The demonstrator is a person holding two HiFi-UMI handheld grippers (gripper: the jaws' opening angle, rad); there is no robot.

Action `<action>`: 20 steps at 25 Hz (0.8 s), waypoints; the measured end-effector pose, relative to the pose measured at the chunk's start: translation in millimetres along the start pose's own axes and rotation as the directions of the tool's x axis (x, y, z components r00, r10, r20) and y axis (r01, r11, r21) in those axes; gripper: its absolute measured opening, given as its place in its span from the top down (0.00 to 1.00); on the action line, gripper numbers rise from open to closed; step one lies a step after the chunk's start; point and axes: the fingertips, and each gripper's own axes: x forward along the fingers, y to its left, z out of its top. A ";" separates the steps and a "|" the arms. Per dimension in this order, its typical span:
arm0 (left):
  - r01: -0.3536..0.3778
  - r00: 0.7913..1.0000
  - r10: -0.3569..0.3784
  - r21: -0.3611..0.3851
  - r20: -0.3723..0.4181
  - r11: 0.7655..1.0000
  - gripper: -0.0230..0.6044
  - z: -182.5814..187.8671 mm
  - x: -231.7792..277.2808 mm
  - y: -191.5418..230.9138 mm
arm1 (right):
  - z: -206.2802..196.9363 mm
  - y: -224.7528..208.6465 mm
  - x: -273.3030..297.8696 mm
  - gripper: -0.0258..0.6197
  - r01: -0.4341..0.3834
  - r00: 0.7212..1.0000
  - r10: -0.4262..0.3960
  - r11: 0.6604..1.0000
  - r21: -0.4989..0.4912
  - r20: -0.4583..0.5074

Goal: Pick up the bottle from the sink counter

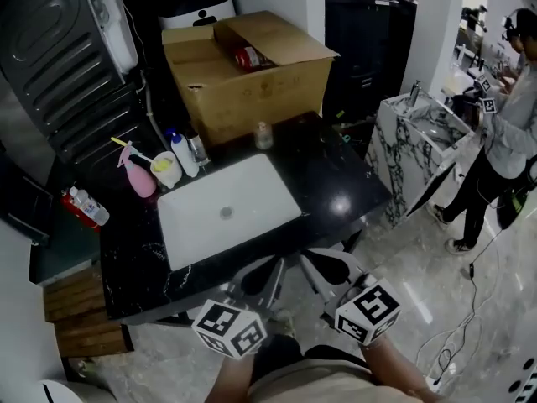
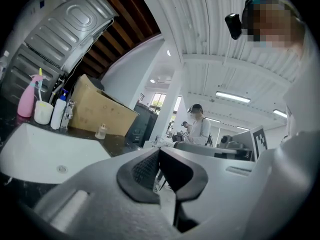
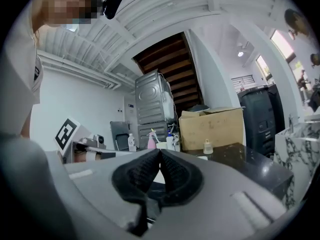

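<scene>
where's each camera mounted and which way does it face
Head view: on the head, steeply down at white rectangular sink; left claw, right claw, forearms.
Left gripper view: on left claw, level over sink; torso right.
Right gripper view: on right claw, level over black counter; torso left.
All share small clear bottle, brown cardboard box.

Head view steeply down; gripper views level, apparently sharing sink (image 1: 210,218).

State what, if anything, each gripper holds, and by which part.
Nothing is held: the left gripper and the right gripper are both shut and empty.
</scene>
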 end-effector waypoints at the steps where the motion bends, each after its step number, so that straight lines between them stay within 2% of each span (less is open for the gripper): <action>1: -0.005 1.000 0.005 -0.007 0.011 1.000 0.96 6.0 4.3 9.6 | 3.0 -5.0 8.7 0.96 0.002 1.000 -0.002 1.000 -0.001 -0.001; 11: 0.027 0.999 -0.027 0.004 0.030 1.000 0.96 43.8 50.6 80.3 | 20.3 -52.1 88.2 0.96 0.057 0.998 -0.057 0.998 0.003 0.029; 20: 0.079 0.997 -0.079 0.019 -0.003 0.997 0.96 50.1 72.7 117.1 | 15.9 -68.1 129.7 0.96 0.092 0.995 -0.093 0.996 0.019 0.022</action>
